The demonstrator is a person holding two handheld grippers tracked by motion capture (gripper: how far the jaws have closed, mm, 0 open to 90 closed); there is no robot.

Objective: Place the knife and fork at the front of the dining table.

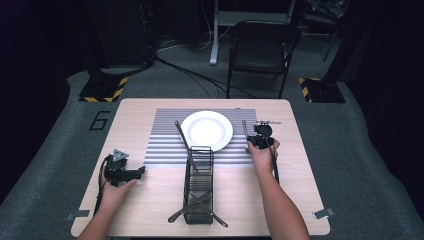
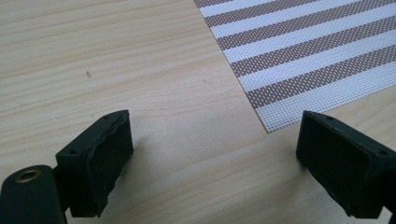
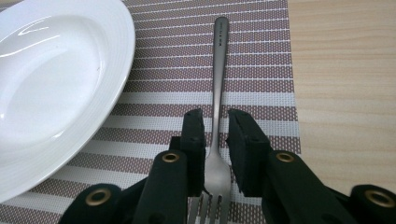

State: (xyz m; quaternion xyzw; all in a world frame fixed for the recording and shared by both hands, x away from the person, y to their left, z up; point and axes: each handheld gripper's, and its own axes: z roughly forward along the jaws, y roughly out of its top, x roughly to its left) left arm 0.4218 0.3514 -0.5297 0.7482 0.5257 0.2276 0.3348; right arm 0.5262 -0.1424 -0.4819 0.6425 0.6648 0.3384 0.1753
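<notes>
**Fingers slack around the fork, wide apart over bare table**

Fingers (image 3: 194,140) of the right gripper (image 3: 215,144) stand a narrow gap apart, one on each side of the fork (image 3: 219,70), which lies flat on the striped placemat (image 3: 261,60). Small slivers of mat show between the pads and the fork's neck, so they straddle it rather than press on it. The fork's handle runs up the middle of the right gripper view towards the top of the frame, just right of the white plate (image 3: 51,84); its tines sit at the bottom edge, cut off and partly hidden behind the gripper's body.

In the left gripper view the left gripper (image 2: 212,154) has its fingers (image 2: 100,158) spread wide with nothing between them, over bare wooden table (image 2: 116,56), the placemat's corner near the right-hand one.

From the high view the fork is a thin, hard-to-read line at right of the plate (image 1: 206,130), and the right gripper (image 1: 261,139) covers its near end. A wire caddy (image 1: 199,185) at lower centre holds dark cutlery too small to identify, and another utensil (image 1: 182,137) lies left of the plate.

The right hand (image 1: 261,155) reaches in from the bottom, forearm angled up to the mat's right edge, gripper pointing away. The left hand (image 1: 116,187) rests at lower left, its gripper (image 1: 125,172) pointing right towards the mat.
</notes>
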